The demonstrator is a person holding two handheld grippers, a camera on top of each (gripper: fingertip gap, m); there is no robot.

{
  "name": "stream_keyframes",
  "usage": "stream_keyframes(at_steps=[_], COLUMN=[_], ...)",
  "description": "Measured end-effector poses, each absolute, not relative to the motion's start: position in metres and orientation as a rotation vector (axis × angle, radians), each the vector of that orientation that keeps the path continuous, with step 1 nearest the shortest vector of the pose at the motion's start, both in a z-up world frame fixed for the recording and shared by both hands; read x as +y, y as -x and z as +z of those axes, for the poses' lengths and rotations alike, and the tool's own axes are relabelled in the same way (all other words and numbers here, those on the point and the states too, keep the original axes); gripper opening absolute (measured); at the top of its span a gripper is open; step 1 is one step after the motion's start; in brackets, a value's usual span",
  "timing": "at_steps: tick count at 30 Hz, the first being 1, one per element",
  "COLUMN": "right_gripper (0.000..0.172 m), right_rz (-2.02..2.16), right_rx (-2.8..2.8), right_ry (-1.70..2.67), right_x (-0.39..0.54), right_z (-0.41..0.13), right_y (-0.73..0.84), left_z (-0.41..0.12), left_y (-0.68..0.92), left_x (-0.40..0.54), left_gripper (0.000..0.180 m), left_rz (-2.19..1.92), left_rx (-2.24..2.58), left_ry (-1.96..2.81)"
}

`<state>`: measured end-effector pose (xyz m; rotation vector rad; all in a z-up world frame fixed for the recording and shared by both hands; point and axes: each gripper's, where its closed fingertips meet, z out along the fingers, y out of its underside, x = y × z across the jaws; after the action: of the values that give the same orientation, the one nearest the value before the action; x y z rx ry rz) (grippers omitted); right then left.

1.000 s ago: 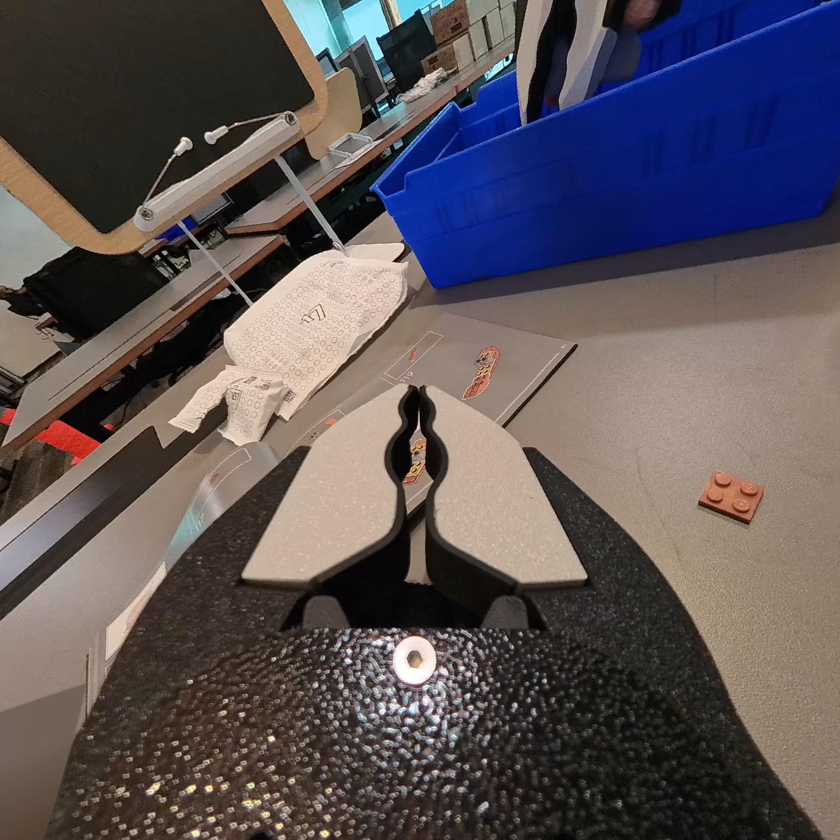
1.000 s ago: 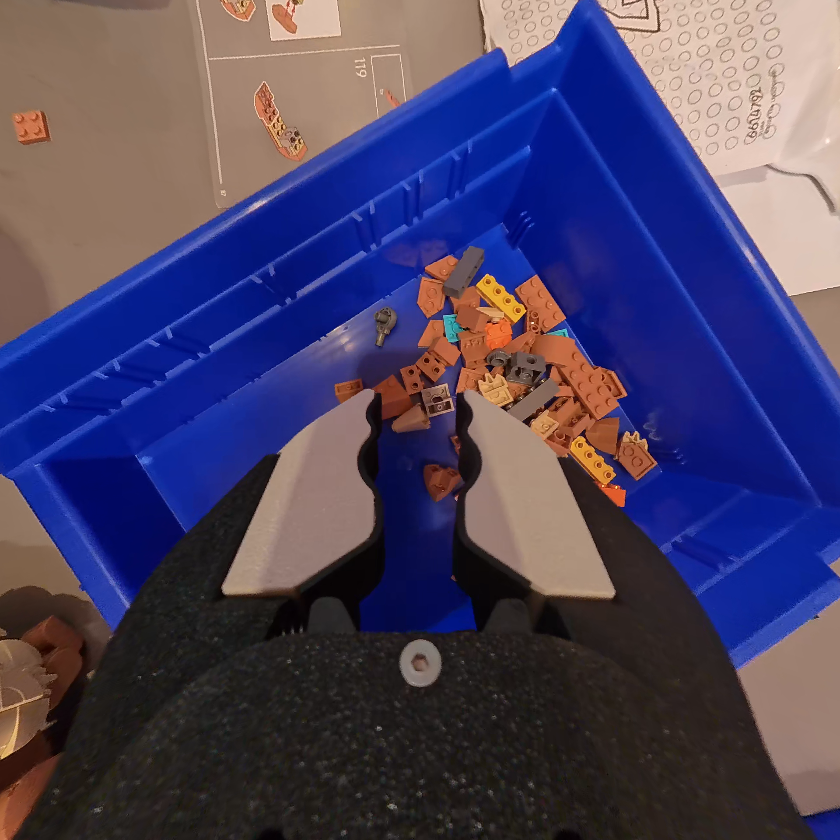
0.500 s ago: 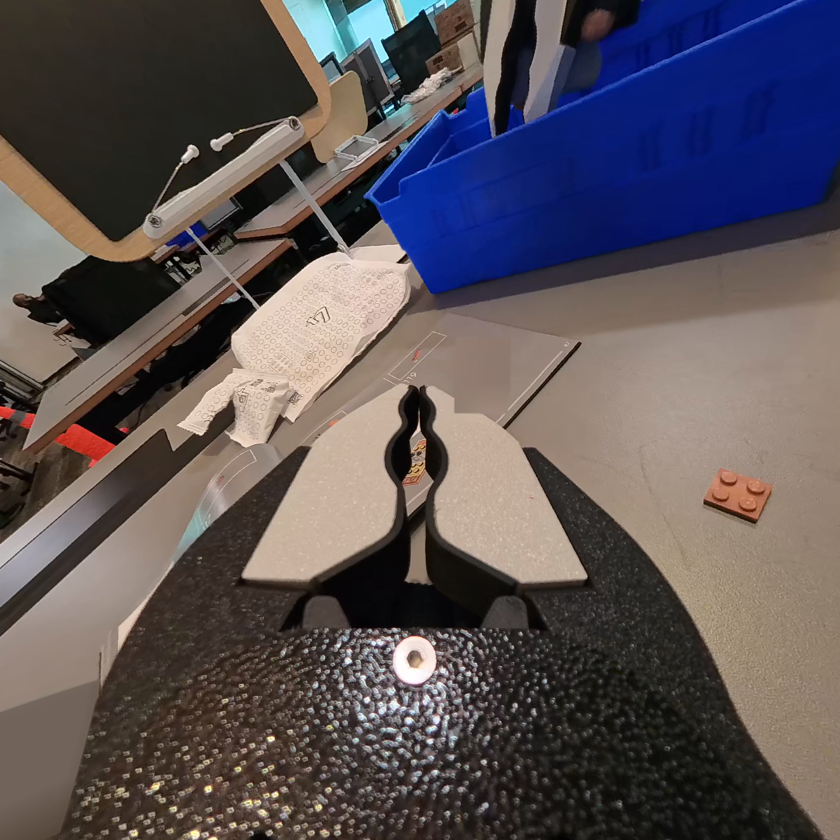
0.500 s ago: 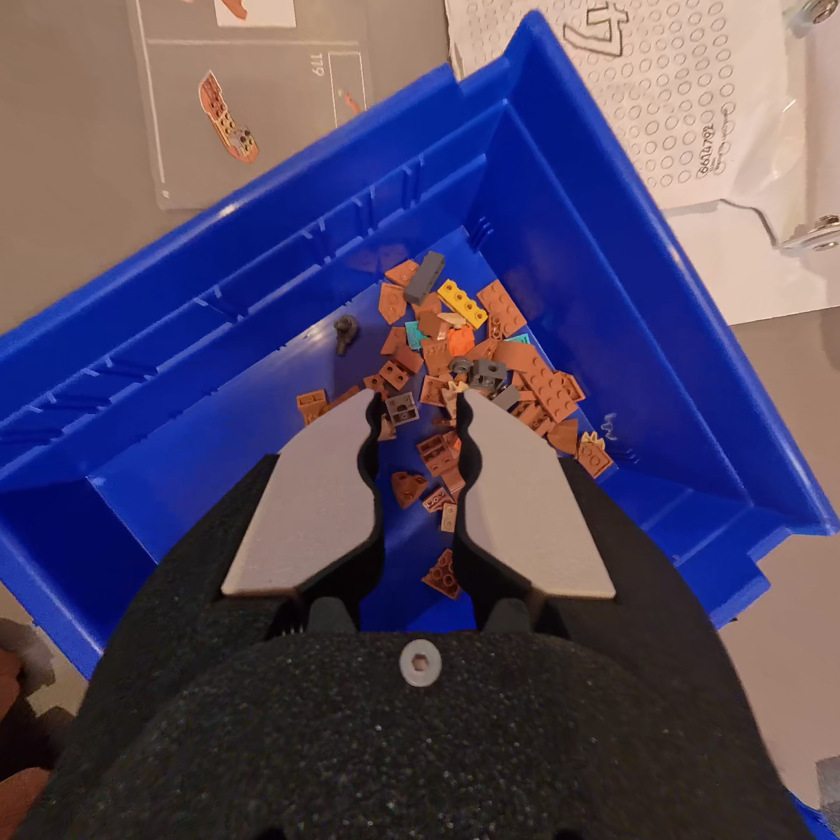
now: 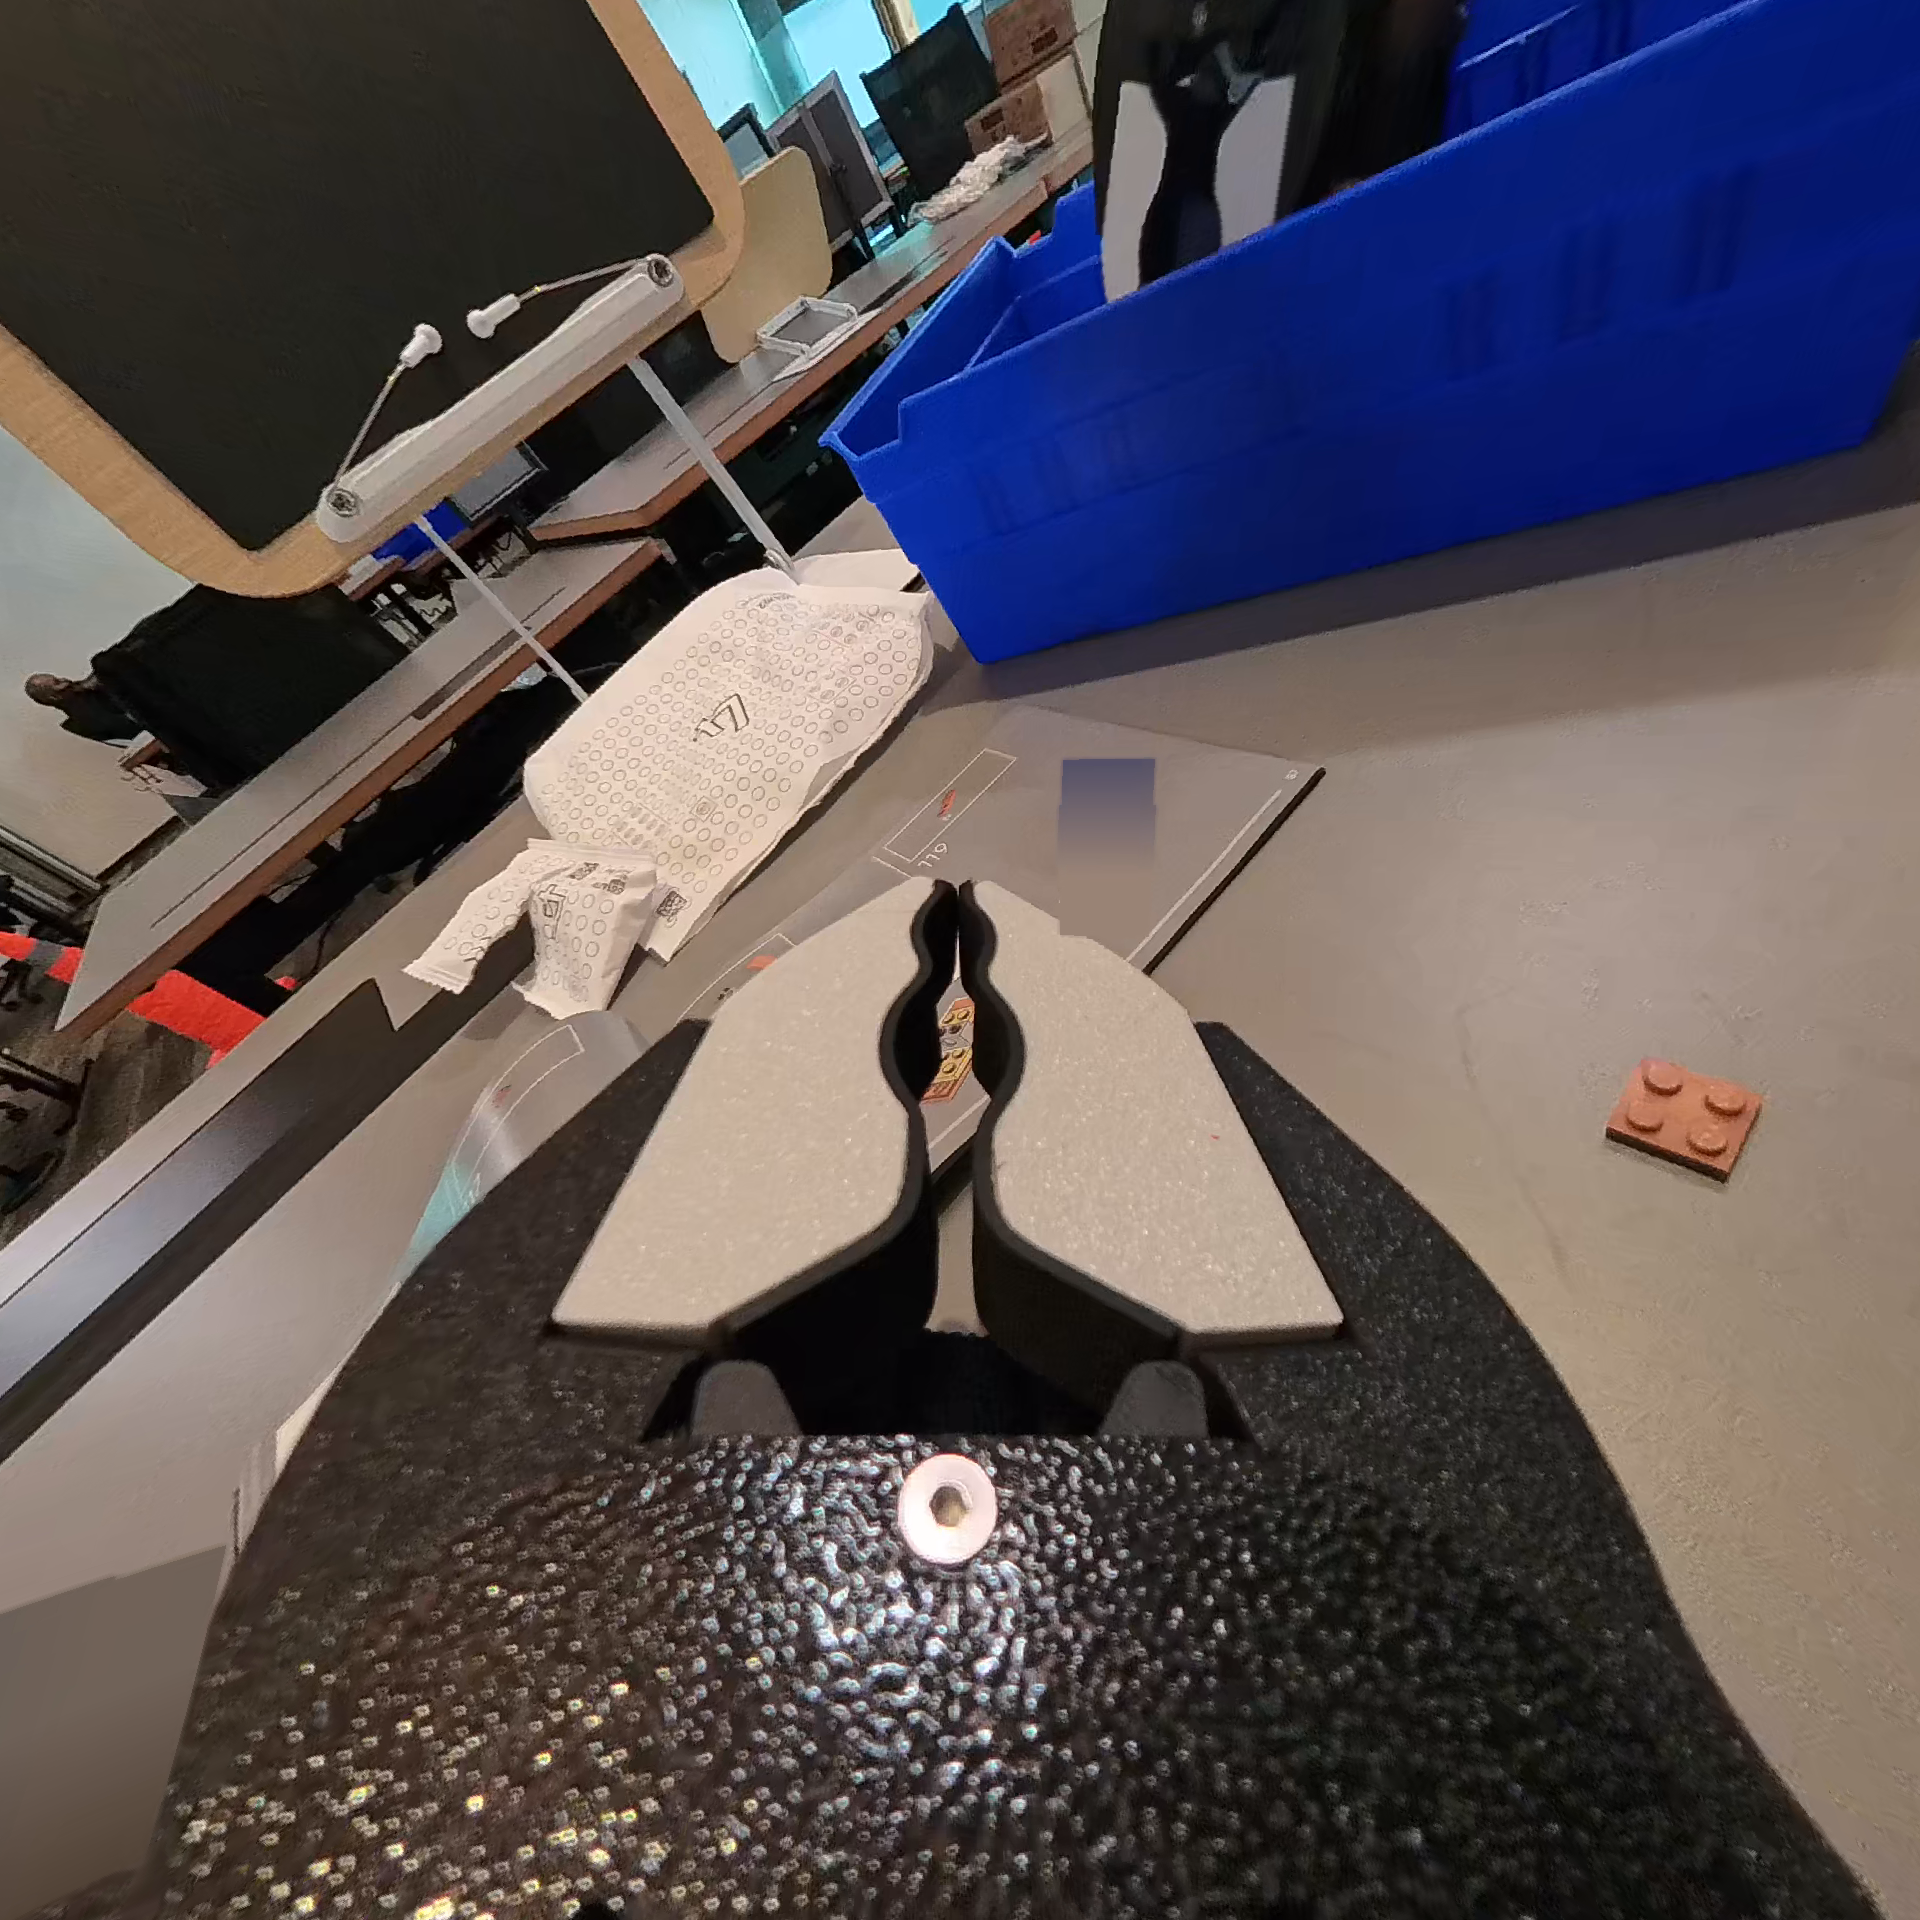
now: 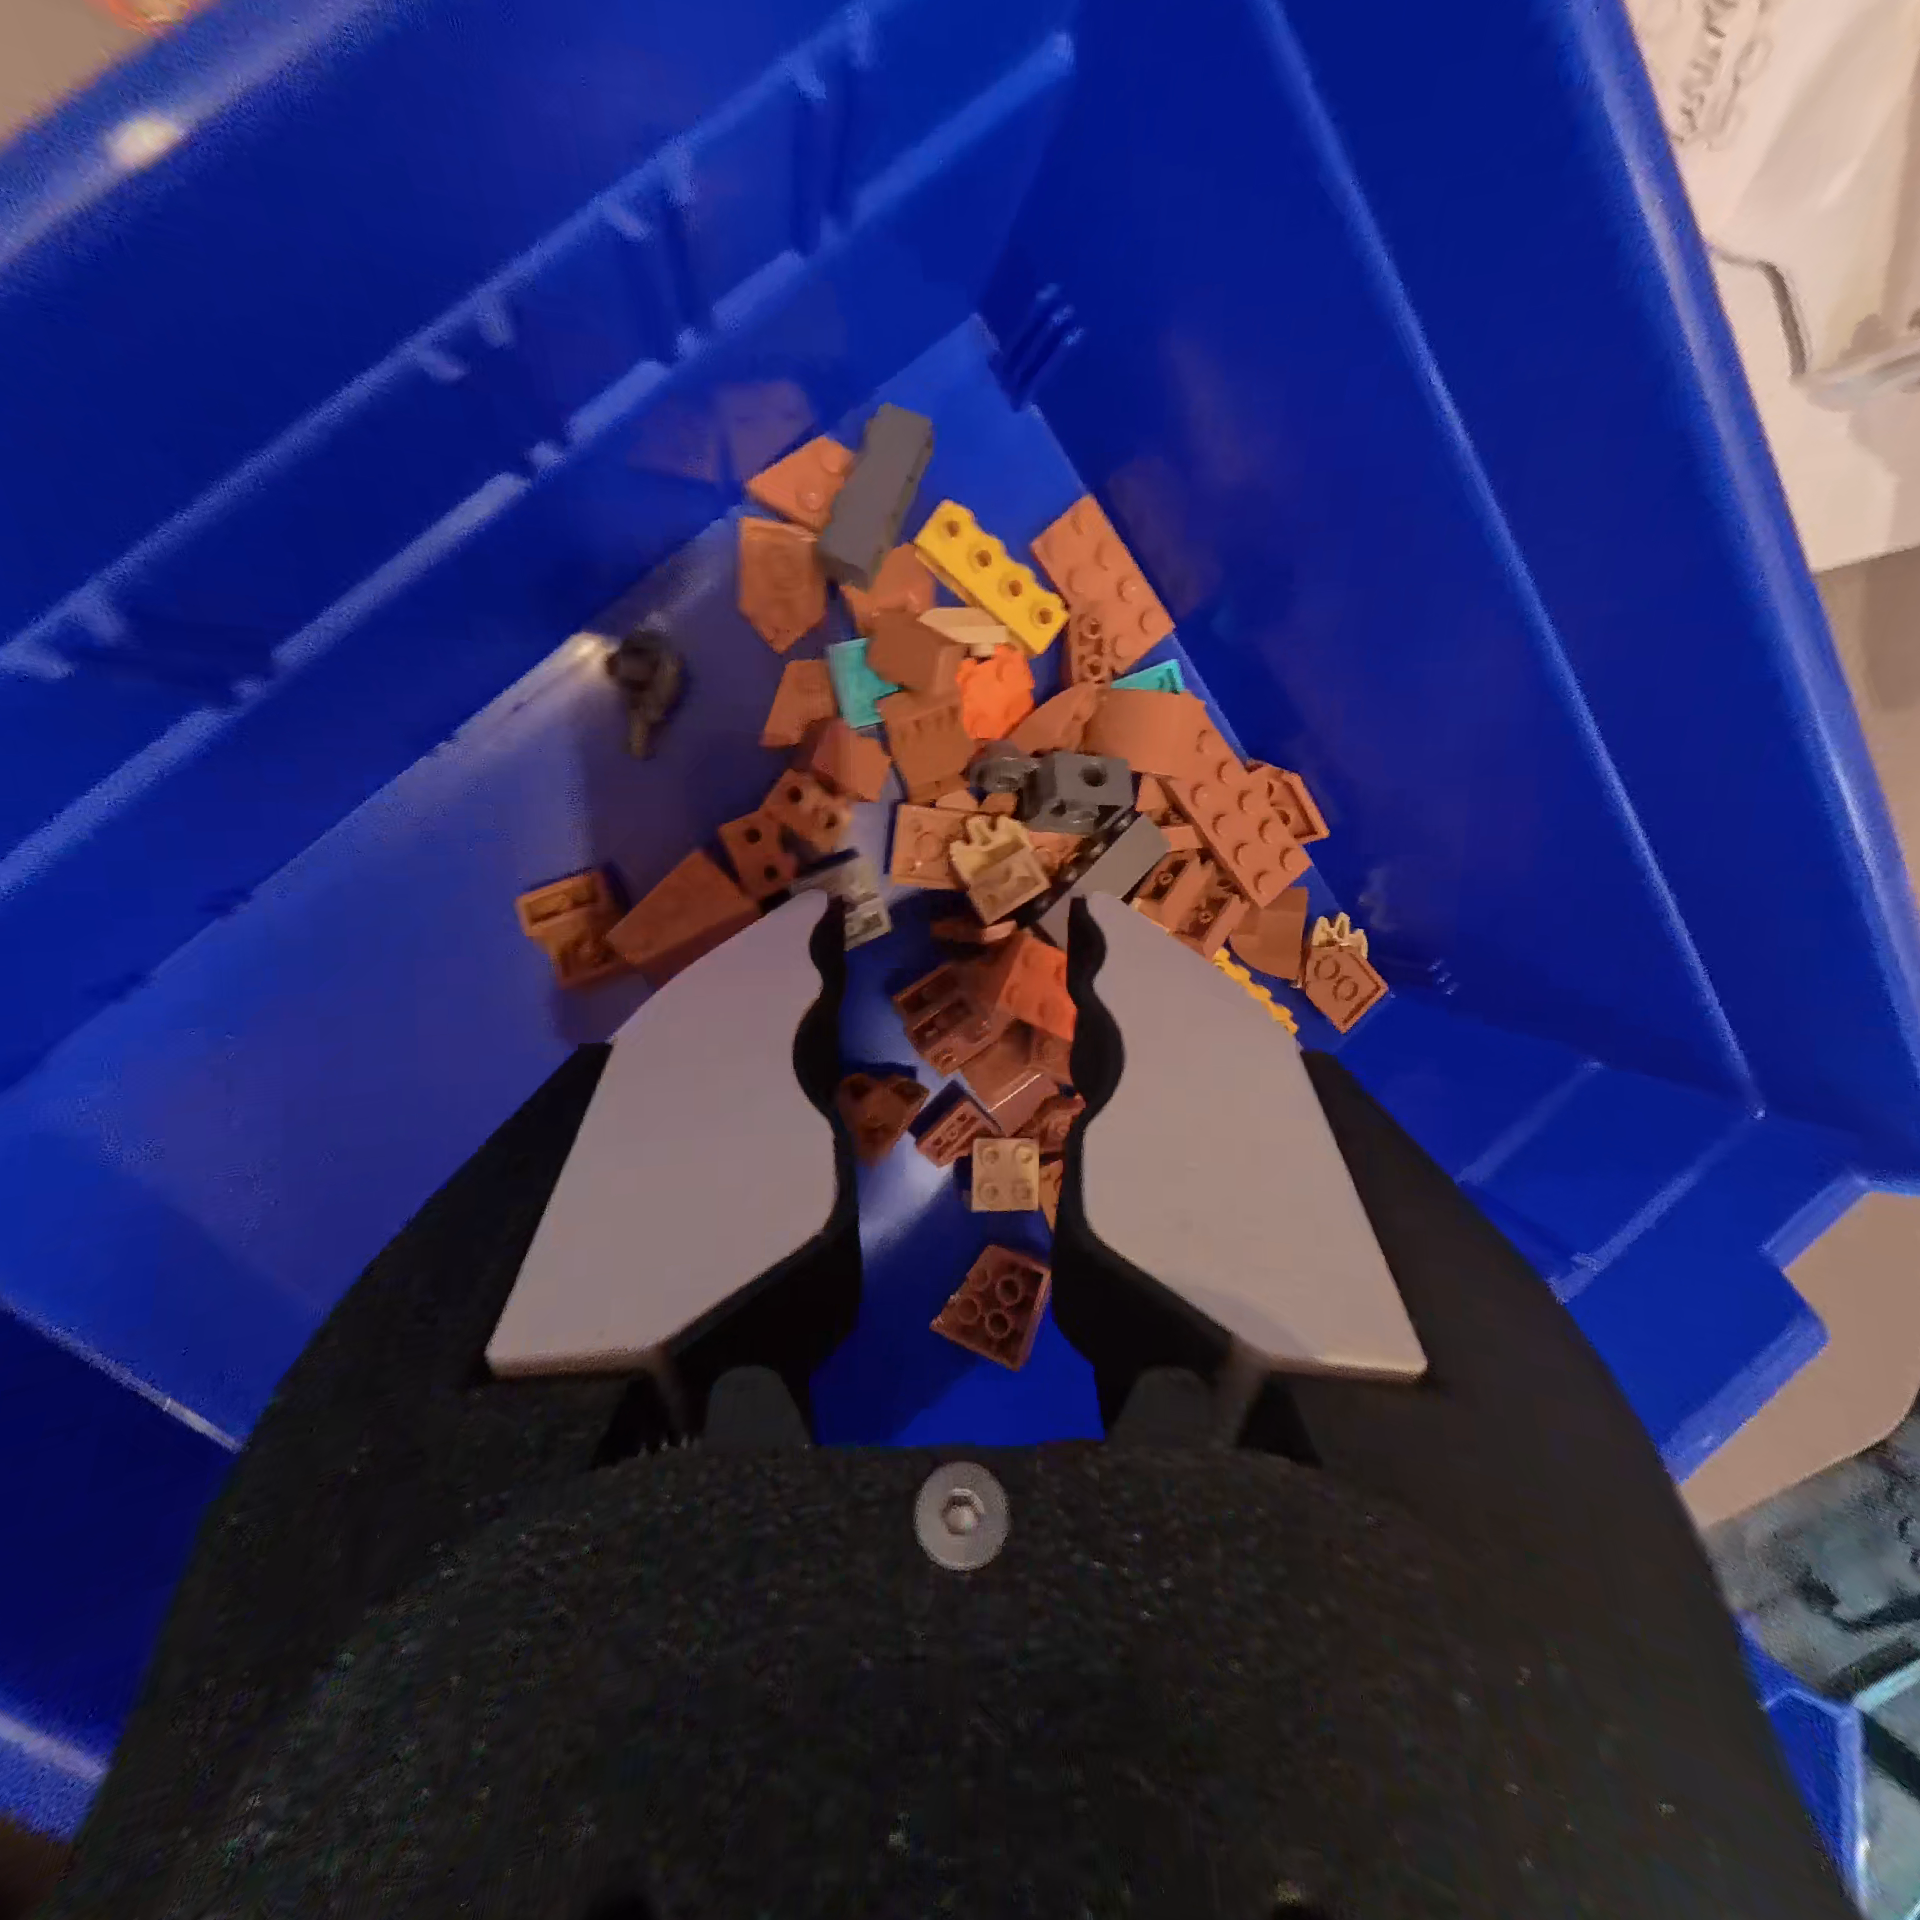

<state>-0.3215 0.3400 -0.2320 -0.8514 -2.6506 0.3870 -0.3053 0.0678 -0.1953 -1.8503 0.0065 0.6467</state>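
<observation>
My right gripper is open inside a blue bin, low over a heap of small toy bricks, mostly brown with yellow, grey, teal and orange ones. Brown bricks lie between its fingers, and the pads do not press on them. My left gripper is shut with nothing between its pads, hovering over a grey instruction sheet on the grey table. A single brown square plate lies on the table to its right.
Blue bins stand at the back right in the left wrist view. White printed paper bags lie left of the sheet. A dark board with a wooden edge hangs above the table's far left. A person stands behind the bins. Spacing between my two grippers at the tips: around 30 cm. My right tips are about 30 cm from the single brown square plate, my left tips only 12 cm.
My right gripper has dropped deeper into the bin, closer to the brick heap, and its jaws have opened wider. My left gripper has stayed shut and hardly moved.
</observation>
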Motion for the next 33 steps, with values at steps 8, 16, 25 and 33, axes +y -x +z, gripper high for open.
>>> stream_keyframes(at_steps=[8,16,25,33], right_gripper=[0.022,0.004,0.017,0.035], right_rz=[0.285,0.457,0.574,0.335], right_rx=[-2.59,-2.42,-2.376,-2.446], right_ry=[0.987,1.032,1.106,1.086], right_x=[0.355,0.353,0.362,0.366], right_z=[-0.253,-0.219,-0.196,-0.229], right_y=[0.332,0.349,0.348,0.344], left_z=[-0.196,-0.196,-0.197,-0.197], left_y=[0.306,0.305,0.305,0.304], left_x=[0.067,0.067,0.067,0.066], left_gripper=[0.0,0.0,0.0,0.0], left_rz=[0.649,0.651,0.65,0.648], left_rx=[0.006,0.011,0.014,0.012], left_ry=[1.855,1.857,1.859,1.861])
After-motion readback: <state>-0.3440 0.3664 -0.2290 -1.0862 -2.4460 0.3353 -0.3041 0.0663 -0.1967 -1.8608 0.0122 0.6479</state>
